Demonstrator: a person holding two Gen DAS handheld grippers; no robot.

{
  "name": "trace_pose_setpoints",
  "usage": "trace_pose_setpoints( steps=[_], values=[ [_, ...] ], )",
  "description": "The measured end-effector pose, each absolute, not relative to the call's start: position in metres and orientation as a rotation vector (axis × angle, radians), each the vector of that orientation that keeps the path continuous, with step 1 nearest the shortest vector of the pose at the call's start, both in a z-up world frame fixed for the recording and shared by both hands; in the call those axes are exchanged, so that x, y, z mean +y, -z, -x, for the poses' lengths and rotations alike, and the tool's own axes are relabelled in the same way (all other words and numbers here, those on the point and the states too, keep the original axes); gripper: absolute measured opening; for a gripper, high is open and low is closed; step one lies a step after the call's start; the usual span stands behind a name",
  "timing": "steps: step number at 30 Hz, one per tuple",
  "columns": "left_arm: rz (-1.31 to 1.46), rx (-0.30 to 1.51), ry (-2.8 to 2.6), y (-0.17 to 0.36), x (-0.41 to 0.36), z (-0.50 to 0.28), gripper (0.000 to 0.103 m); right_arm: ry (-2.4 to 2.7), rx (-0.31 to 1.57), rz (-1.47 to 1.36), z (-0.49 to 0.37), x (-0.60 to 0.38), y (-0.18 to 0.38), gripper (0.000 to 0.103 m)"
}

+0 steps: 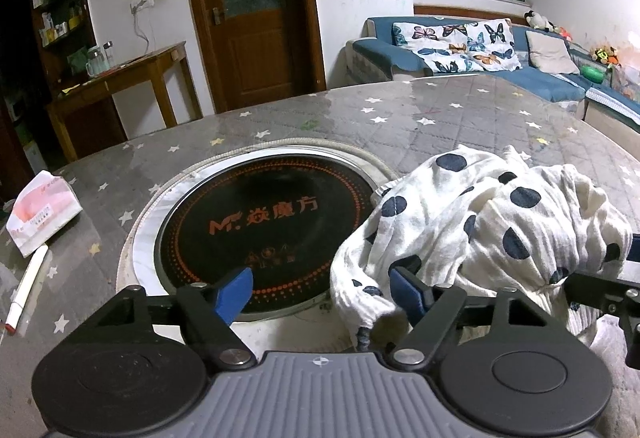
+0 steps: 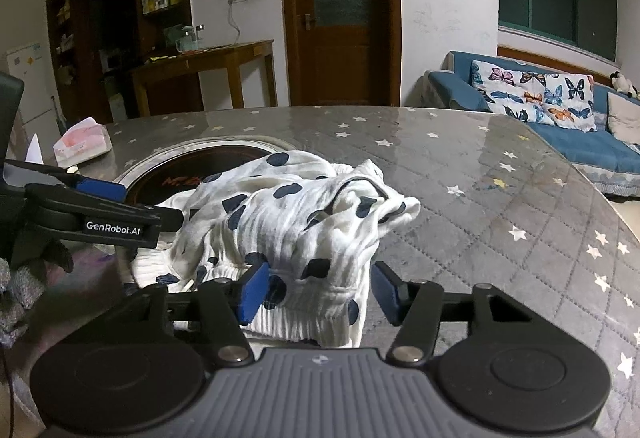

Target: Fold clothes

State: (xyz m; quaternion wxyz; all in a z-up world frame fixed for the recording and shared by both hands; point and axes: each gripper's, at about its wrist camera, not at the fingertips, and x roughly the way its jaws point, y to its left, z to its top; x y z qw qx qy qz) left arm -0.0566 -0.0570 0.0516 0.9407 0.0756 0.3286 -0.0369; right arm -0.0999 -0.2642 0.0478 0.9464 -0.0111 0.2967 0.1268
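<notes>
A: The fingers (image 2: 254,292) of the right gripper (image 2: 318,290) are spread apart, with the ribbed hem of the white, dark-dotted garment (image 2: 296,222) lying between them but not pinched, as far as I can see.

B: And the left gripper (image 1: 322,292)?

A: Its fingers (image 1: 236,294) are apart too. The garment (image 1: 492,222) sits to their right; a fold of it drapes against the right-hand finger, and the other finger is over the black round cooktop (image 1: 264,230) set into the worktop (image 1: 440,118).

B: How does the garment look?

A: Crumpled in a heap, gauzy and wrinkled, partly overlapping the cooktop's rim.

B: Any writing?

A: Orange "M" lettering with Chinese characters on the cooktop, and "GenRobot.AI" on the left gripper's arm, in the right wrist view. A pink tissue pack (image 1: 44,210) has print too small to read.
</notes>
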Motion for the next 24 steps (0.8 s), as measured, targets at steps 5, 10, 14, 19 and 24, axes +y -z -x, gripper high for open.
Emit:
trace_pose_setpoints(
  steps=[5,10,14,19,24],
  values=[
    [-0.154,0.676,0.079,-0.051,-0.057,0.058,0.064,-0.262,0.600,0.029,0.102,-0.263,-0.049,0.047],
    [-0.149,0.675,0.081,-0.053,-0.054,0.060,0.060,-0.259,0.591,0.027,0.104,-0.264,-0.050,0.036],
    [-0.137,0.669,0.099,-0.056,-0.054,0.063,0.060,-0.253,0.589,0.019,0.105,-0.267,-0.050,0.031],
    [-0.133,0.660,0.131,-0.060,-0.056,0.065,0.063,-0.250,0.582,0.009,0.106,-0.270,-0.050,0.025],
    [-0.144,0.656,0.154,-0.058,-0.055,0.064,0.070,-0.259,0.578,0.007,0.108,-0.275,-0.051,0.024]
  ],
)
